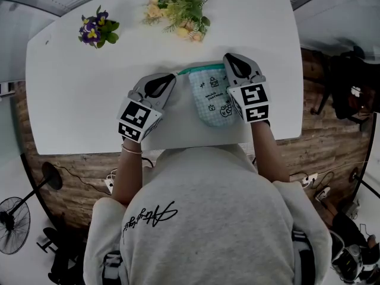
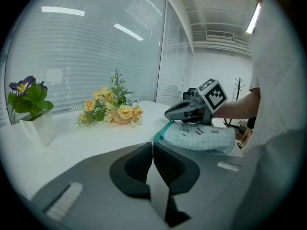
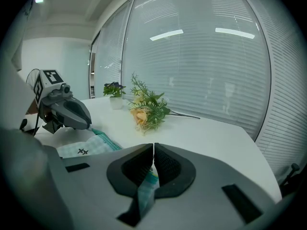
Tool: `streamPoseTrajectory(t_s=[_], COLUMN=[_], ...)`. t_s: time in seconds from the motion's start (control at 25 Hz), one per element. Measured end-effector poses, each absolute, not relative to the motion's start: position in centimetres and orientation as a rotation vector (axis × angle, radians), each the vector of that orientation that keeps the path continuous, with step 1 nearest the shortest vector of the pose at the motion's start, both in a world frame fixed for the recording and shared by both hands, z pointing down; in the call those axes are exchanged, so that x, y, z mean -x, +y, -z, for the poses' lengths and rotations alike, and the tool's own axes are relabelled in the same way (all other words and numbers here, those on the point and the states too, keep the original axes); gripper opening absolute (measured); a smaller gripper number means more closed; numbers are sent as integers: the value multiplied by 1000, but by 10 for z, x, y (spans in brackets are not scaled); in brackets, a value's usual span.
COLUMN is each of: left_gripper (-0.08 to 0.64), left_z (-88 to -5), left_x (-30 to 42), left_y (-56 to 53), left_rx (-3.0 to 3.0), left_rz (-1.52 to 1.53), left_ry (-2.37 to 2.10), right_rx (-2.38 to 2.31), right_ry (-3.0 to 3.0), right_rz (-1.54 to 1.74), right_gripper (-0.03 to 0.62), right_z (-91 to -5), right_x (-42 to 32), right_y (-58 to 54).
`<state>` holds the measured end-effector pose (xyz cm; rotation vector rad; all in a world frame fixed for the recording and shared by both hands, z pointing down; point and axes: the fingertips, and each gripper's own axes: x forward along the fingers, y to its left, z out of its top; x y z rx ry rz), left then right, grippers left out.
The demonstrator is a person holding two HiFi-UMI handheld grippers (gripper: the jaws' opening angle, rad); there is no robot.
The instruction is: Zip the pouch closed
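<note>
A mint checked pouch (image 1: 211, 97) with small black drawings lies on the white table (image 1: 77, 94), its teal zipper (image 1: 199, 69) along the far edge. My left gripper (image 1: 173, 77) is shut at the zipper's left end; in the left gripper view the teal strip (image 2: 159, 133) runs right into the tips of that gripper (image 2: 152, 143), and the pull itself is hidden. My right gripper (image 1: 227, 57) is shut on the pouch's right end, with teal fabric (image 3: 146, 193) pinched between its pads. Each gripper shows in the other's view: the right gripper (image 2: 168, 114) and the left gripper (image 3: 88, 123).
A bunch of yellow flowers (image 1: 181, 13) lies at the table's far side behind the pouch. A small pot of purple flowers (image 1: 95, 29) stands far left. The table's near edge (image 1: 178, 144) runs just under my hands. A floor fan (image 1: 12, 224) stands low left.
</note>
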<state>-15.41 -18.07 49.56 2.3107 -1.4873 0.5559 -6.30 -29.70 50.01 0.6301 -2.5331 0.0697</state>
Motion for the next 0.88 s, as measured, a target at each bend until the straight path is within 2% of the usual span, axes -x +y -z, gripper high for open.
streamPoseTrajectory(t_s=[0.88], left_gripper=[23], left_z=[-512], left_x=[153], left_y=[-184], left_rx=[-2235], left_rz=[-731], left_ry=[-1448], right_rx=[-606], right_ry=[-2469], right_rz=[-29], right_gripper=[11], right_z=[-511], right_x=[70], right_y=[-296])
